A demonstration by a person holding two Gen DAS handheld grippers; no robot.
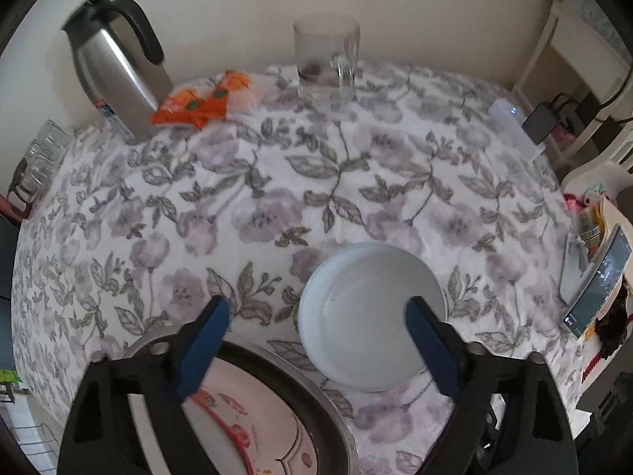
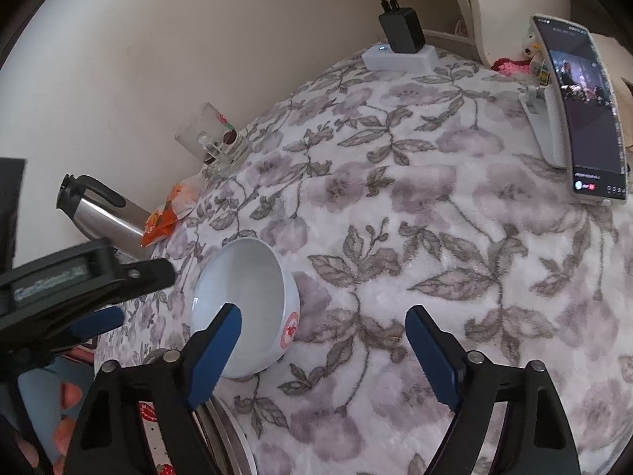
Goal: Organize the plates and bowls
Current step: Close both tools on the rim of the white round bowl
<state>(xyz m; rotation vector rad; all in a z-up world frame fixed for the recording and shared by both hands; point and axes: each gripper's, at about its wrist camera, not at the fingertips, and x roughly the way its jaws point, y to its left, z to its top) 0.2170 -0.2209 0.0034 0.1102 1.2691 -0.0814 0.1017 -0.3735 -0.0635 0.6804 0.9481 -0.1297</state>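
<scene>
My left gripper (image 1: pixel 316 318) hangs with jaws released, astride the white bowl's (image 1: pixel 374 316) rim at six o'clock on the flowered desk (image 1: pixel 277 182). My right gripper (image 2: pixel 322 326) is released too, the bowl at its nine o'clock. The patterned plate (image 1: pixel 253 427) lies nearest, at seven. Farther off, a glass mug (image 1: pixel 328 63) stands at twelve.

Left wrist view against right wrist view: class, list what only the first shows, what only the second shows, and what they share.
Only the left wrist view: the row of drinking glasses at the table's left edge, and the patterned plate's face inside a metal tray.

Only the right wrist view: the red mark on the bowl's outer side, and the other gripper seen from outside.

Both: white bowl, steel jug, orange packet, glass mug, phone, flowered tablecloth.
</scene>
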